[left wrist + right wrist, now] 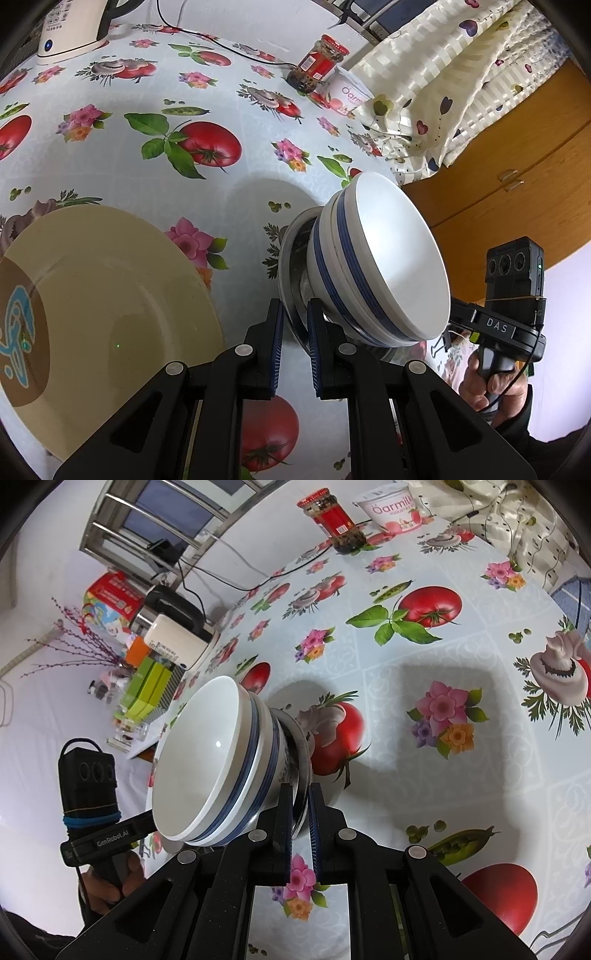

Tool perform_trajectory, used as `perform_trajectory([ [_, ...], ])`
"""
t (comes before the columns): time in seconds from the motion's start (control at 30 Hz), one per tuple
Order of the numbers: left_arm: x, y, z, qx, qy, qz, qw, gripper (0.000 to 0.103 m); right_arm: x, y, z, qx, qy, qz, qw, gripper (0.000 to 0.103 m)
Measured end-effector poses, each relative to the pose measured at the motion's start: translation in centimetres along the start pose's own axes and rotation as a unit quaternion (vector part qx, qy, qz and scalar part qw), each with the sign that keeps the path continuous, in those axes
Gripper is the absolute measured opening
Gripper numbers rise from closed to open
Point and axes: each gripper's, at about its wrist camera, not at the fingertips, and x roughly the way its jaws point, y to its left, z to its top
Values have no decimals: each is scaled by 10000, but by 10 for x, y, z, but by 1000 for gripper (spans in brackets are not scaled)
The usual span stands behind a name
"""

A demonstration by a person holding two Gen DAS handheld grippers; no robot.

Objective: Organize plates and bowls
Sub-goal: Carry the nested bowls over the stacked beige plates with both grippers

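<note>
Two tongs (295,325) (302,812) clamping steel plate (291,295) rim, stacked bowls (384,266) atop

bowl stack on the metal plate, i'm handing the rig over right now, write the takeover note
Left gripper: shut on the metal plate rim.
Right gripper: shut on the same plate's opposite rim.
The plate carries the nested blue-striped bowls.
Cream plate lies on the tablecloth, beside the left gripper.
Done: bowls stacked on the metal plate.
Left: set the load down; the cream plate probably joins it.

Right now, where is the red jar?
The red jar stands at the far edge of the flowery table, right beside the white yogurt tub and near the curtain. The right wrist view shows the same pair.
</note>
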Motion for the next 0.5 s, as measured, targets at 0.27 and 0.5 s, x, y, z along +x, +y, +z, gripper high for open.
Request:
perform_trajectory([
  [0.27,-13,-1,3,17,-133,37,9999,12,-2,13,6,-121,-59,48,9999,9],
  [0.5,-26,0,4,13,-252,95,9996,12,0,27,9,-230,-82,98,9997,9],
])
